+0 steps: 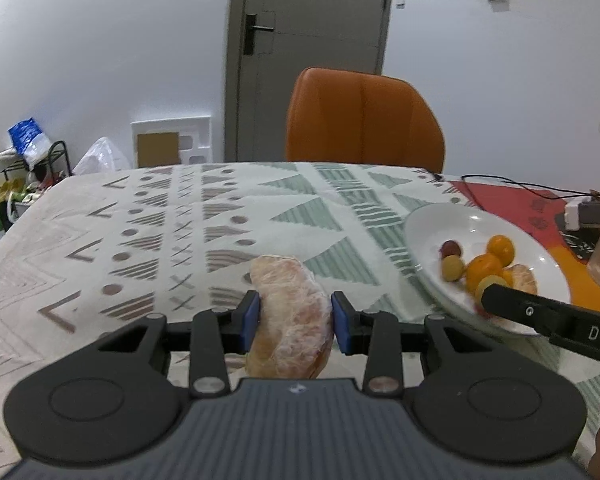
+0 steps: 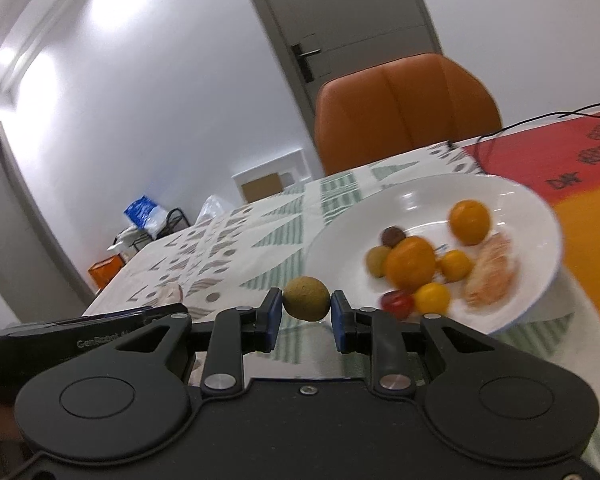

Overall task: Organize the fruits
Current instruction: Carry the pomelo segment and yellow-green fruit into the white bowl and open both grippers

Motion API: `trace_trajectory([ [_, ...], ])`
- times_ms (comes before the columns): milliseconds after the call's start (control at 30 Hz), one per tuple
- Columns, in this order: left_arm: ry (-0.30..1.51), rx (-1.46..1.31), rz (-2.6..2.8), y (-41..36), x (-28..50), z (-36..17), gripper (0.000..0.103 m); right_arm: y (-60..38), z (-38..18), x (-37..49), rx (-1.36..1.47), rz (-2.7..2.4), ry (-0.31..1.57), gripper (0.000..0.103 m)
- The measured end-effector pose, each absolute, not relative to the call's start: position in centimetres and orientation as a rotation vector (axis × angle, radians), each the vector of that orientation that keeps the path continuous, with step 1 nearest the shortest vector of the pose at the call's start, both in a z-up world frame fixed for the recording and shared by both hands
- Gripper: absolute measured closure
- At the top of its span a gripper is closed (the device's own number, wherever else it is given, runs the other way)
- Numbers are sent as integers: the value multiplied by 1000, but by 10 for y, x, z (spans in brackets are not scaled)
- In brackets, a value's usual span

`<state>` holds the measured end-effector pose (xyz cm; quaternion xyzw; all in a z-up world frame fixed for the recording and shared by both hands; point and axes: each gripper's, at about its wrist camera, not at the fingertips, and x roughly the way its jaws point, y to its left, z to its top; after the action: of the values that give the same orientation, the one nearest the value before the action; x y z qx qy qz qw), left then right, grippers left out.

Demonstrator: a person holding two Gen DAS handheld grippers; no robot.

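Both your grippers carry fruit.
Your left gripper (image 1: 294, 320) clamps a pale, membrane-covered pomelo segment (image 1: 292, 312); your right gripper (image 2: 305, 316) pinches a small, round, dull-brown longan (image 2: 306, 298) beside the white plate (image 2: 340, 216).

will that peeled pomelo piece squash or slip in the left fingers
The pomelo segment looks soft and membrane-covered, so a hard squeeze would likely bruise it. It overhangs the blue fingers front and back, so it may sag or pivot.

Black grippers (image 1: 294, 320), blue-padded fingers (image 2: 272, 314), silver screws.
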<state>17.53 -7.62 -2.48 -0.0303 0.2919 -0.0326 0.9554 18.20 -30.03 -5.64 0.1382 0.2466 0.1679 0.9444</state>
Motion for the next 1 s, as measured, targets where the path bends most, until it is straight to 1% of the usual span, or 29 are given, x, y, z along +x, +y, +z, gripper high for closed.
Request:
trace_trajectory([
  [400, 561, -44, -151, -117, 186, -14, 66, -340, -57, 184, 314, 261, 484, 78],
  [767, 556, -27, -197, -142, 198, -14, 66, -357, -57, 189, 318, 218, 471, 78],
  [867, 557, -24, -207, -146, 201, -14, 66, -359, -58, 191, 317, 200, 469, 73],
  [1000, 563, -28, -219, -152, 207, -15, 66, -363, -60, 191, 312, 196, 471, 73],
])
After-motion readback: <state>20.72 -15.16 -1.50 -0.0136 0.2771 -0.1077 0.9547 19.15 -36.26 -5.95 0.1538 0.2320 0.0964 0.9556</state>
